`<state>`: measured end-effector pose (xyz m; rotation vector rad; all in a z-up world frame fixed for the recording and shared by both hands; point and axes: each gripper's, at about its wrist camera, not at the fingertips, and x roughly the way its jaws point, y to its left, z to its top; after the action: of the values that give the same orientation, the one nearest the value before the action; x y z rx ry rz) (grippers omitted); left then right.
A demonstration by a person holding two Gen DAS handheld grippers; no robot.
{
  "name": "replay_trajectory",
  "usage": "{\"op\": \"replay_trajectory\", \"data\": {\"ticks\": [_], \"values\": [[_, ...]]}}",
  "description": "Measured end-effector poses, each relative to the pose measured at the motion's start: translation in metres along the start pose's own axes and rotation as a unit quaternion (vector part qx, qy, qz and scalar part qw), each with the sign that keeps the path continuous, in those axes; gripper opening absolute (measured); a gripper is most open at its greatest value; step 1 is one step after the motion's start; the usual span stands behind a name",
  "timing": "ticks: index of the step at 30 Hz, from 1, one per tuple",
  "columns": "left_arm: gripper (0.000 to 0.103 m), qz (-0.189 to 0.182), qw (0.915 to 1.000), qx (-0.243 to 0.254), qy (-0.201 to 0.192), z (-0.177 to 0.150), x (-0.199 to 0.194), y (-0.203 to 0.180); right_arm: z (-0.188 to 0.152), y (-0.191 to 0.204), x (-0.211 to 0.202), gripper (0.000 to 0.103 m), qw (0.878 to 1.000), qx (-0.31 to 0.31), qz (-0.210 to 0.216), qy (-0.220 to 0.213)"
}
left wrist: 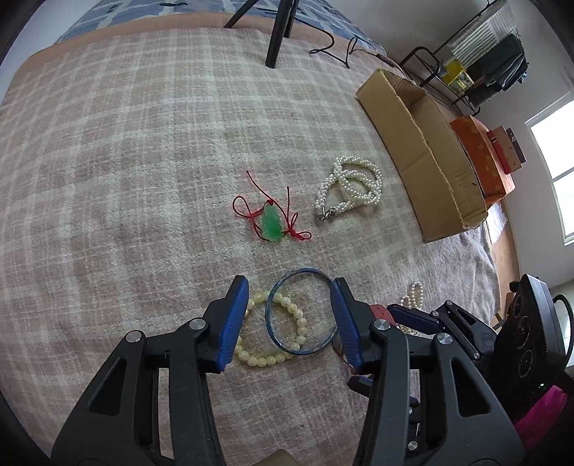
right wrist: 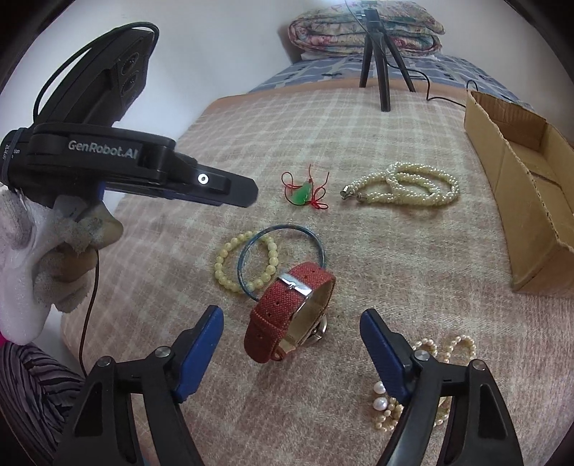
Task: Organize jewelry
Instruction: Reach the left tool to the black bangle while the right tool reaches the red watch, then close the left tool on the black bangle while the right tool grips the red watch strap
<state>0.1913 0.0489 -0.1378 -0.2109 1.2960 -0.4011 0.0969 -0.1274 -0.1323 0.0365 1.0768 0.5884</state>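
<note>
Jewelry lies on a plaid blanket. A blue bangle (left wrist: 300,312) (right wrist: 281,251) overlaps a yellow bead bracelet (left wrist: 272,331) (right wrist: 245,265). My left gripper (left wrist: 288,290) is open, its fingers either side of both, above them. A red-strap watch (right wrist: 290,310) lies between my open right gripper's (right wrist: 291,317) fingers, apart from them. A green pendant on red cord (left wrist: 271,222) (right wrist: 303,190) and a pearl bracelet (left wrist: 353,188) (right wrist: 405,186) lie farther off. A pearl necklace (right wrist: 430,358) sits by my right finger.
An open, empty cardboard box (left wrist: 423,150) (right wrist: 531,200) lies at the right. A black tripod (left wrist: 278,32) (right wrist: 380,53) stands at the far edge with a cable. Orange boxes (left wrist: 480,157) sit beyond the cardboard box. A folded quilt (right wrist: 366,32) lies far back.
</note>
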Motion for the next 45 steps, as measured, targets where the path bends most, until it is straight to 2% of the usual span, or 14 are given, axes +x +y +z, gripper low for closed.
{"op": "replay_trajectory", "data": {"ticks": [7,12,20,26,31,38,45], "values": [[0.041,0.031,0.9989,0.025,0.024,0.007,0.025,0.000,-0.001,-0.006,0.004,0.070,1.000,0.016,0.007,0.008],[0.037,0.029,0.9984,0.034,0.035,0.010,0.034,-0.001,-0.002,-0.002,0.005,0.069,1.000,0.012,0.013,0.008],[0.037,0.039,0.9971,0.048,0.044,0.014,0.049,-0.008,0.002,0.000,0.010,0.065,1.000,0.006,0.007,0.011],[0.029,0.047,0.9959,0.063,0.046,0.015,0.055,-0.013,0.003,0.000,0.015,0.064,1.000,0.008,0.002,0.013],[0.012,0.061,0.9942,0.077,0.043,0.014,0.060,-0.019,0.006,-0.001,0.021,0.054,1.000,0.013,-0.001,0.019],[0.004,0.059,0.9952,0.069,0.037,0.014,0.060,-0.021,0.008,-0.007,0.021,0.047,0.999,0.026,0.008,0.017],[0.002,0.058,0.9954,0.071,0.030,0.010,0.050,-0.021,0.004,-0.007,0.018,0.031,1.000,0.021,0.020,0.012]]}}
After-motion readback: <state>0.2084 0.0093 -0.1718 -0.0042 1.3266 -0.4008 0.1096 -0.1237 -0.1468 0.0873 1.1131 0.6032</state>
